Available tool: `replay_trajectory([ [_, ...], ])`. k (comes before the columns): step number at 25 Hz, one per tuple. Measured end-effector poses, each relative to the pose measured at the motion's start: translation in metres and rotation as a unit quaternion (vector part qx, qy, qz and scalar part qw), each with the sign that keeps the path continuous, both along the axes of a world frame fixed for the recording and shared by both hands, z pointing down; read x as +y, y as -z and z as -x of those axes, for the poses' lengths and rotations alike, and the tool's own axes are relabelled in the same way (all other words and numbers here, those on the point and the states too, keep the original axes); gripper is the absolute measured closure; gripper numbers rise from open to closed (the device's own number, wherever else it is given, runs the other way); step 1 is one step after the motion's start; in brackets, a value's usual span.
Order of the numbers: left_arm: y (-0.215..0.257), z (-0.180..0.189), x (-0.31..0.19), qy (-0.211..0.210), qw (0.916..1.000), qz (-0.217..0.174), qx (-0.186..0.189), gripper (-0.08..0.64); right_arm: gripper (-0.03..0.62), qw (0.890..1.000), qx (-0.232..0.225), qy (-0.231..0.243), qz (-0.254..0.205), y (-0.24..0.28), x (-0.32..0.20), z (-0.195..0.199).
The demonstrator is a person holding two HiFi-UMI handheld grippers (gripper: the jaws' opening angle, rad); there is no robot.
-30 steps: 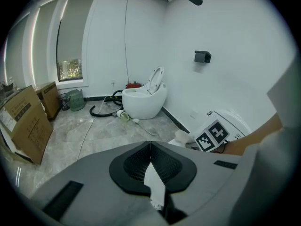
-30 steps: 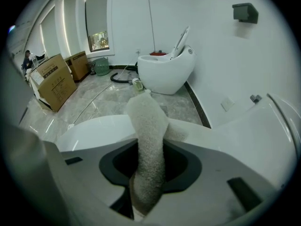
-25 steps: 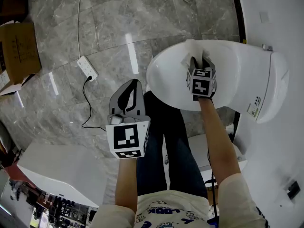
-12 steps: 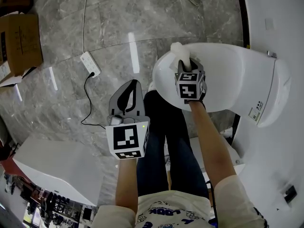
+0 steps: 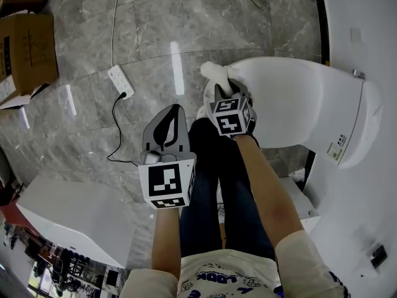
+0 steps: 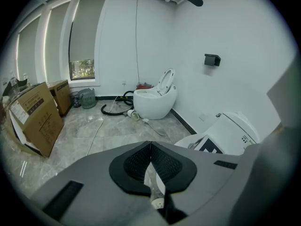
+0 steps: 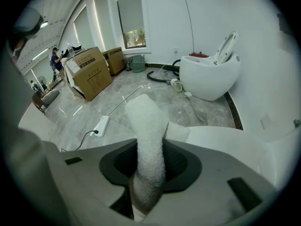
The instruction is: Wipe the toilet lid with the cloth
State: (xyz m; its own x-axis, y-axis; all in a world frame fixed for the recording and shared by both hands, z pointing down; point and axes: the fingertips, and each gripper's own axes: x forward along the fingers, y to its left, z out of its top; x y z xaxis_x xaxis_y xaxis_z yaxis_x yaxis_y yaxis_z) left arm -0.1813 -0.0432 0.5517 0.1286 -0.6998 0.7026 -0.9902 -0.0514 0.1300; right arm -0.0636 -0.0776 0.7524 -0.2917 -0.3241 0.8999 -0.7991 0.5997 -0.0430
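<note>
White fluffy cloth [image 5: 213,72] sits right at the left rim of the toilet lid [image 5: 291,101], its loose end poking out past the edge over the floor. The right gripper [image 5: 224,90] has it, jaws pinching the cloth around its middle. In the right gripper view the roll of cloth stands straight up between them, with a fold lying on the lid just beyond. The lid is down, glossy white, stretching off to the right toward the wall.

The left gripper [image 5: 170,121] hangs to the left, well apart from the toilet, above the grey marble floor [image 5: 80,135]. Its jaws are pressed together at the tips with nothing between them. The person's legs in dark jeans [image 5: 208,185] stand between the two arms, near the toilet's base.

Farther left on the floor lies a white power strip [image 5: 120,82] with its black cable, and a cardboard box [image 5: 28,51] sits at the left edge. The left gripper view catches a second toilet [image 6: 154,100] across the room, its seat raised.
</note>
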Motion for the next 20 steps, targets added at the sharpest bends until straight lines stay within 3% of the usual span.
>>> replay_trajectory([
  [6, 0.002, -0.002, 0.000, -0.003, 1.0000, -0.001, 0.000, 0.555, 0.474, 0.998, -0.056, -0.012, 0.033, 0.005, 0.000, -0.001],
  [10, 0.006, -0.009, -0.003, -0.011, 0.9999, -0.005, -0.001, 0.555, 0.474, 0.993, -0.102, -0.059, 0.007, 0.029, -0.010, -0.020],
  [15, 0.008, -0.028, -0.009, -0.032, 0.9995, -0.006, 0.001, 0.555, 0.474, 0.983, -0.120, -0.137, -0.037, 0.063, -0.014, -0.069],
  [20, 0.017, -0.059, -0.023, -0.064, 0.9979, -0.015, 0.005, 0.555, 0.474, 0.971, -0.104, -0.200, -0.078, 0.093, -0.006, -0.150],
])
